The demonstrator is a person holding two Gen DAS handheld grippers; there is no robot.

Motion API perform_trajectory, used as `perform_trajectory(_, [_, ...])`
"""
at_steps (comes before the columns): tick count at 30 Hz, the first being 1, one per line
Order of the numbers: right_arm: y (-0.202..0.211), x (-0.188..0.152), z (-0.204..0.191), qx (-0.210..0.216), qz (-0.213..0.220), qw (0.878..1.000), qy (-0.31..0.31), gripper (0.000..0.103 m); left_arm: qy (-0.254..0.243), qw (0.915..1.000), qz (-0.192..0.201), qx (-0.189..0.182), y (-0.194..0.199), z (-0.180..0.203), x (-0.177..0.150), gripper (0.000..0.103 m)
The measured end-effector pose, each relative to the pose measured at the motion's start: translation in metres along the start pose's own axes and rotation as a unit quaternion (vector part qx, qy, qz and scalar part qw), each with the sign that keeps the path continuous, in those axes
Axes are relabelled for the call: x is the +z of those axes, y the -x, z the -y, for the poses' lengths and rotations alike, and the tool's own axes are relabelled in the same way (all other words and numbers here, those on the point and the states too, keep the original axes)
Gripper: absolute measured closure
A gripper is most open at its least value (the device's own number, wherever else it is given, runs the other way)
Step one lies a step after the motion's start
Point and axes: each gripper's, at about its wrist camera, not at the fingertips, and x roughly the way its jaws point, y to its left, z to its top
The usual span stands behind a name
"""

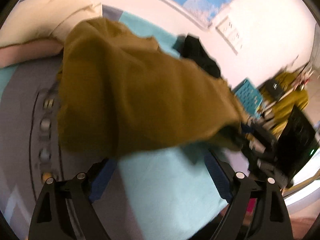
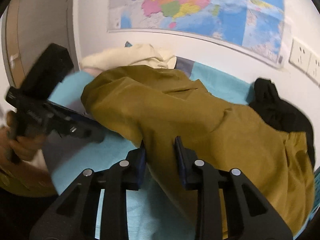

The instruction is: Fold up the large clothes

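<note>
A large mustard-brown garment (image 1: 140, 92) lies spread across the turquoise sheet (image 1: 170, 190) of a bed. My left gripper (image 1: 158, 160) stands open over bare sheet, its fingers just short of the garment's near edge and holding nothing. In the right wrist view the same garment (image 2: 180, 110) runs from the far left toward the near right. My right gripper (image 2: 159, 146) has a fold of its near edge filling the narrow gap between the pads. At the left of that view a hand (image 2: 22, 146) holds the black body of the left gripper.
A black garment (image 2: 280, 108) lies bunched at the far right by the wall, and a cream garment (image 2: 130, 56) at the far end. A blue crate (image 1: 248, 94) stands past the bed. A map (image 2: 200, 6) and sockets (image 2: 304, 60) are on the wall.
</note>
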Motion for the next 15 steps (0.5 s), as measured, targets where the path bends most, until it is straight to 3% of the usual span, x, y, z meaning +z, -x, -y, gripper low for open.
perform_trajectory(5, [-0.001, -0.005, 0.006, 0.027, -0.006, 0.999, -0.045, 0.075, 0.074, 0.9956, 0.018, -0.054, -0.009, -0.026, 0.025, 0.018])
perform_trajectory(9, [0.020, -0.022, 0.021, 0.053, 0.002, 0.992, -0.113, 0.067, 0.090, 0.9922, 0.048, -0.073, -0.004, -0.036, 0.028, 0.019])
perform_trajectory(12, [0.044, -0.047, 0.047, 0.093, 0.006, 0.977, -0.192, 0.055, 0.128, 0.9863, 0.077, -0.071, 0.003, -0.052, 0.027, 0.019])
perform_trajectory(13, [0.054, -0.057, 0.055, 0.099, 0.012, 0.971, -0.217, 0.043, 0.133, 0.9863, 0.083, -0.051, 0.004, -0.054, 0.028, 0.019])
perform_trajectory(15, [0.074, -0.081, 0.073, 0.092, 0.014, 0.957, -0.275, 0.028, 0.109, 0.9910, 0.075, -0.022, -0.001, -0.045, 0.032, 0.019])
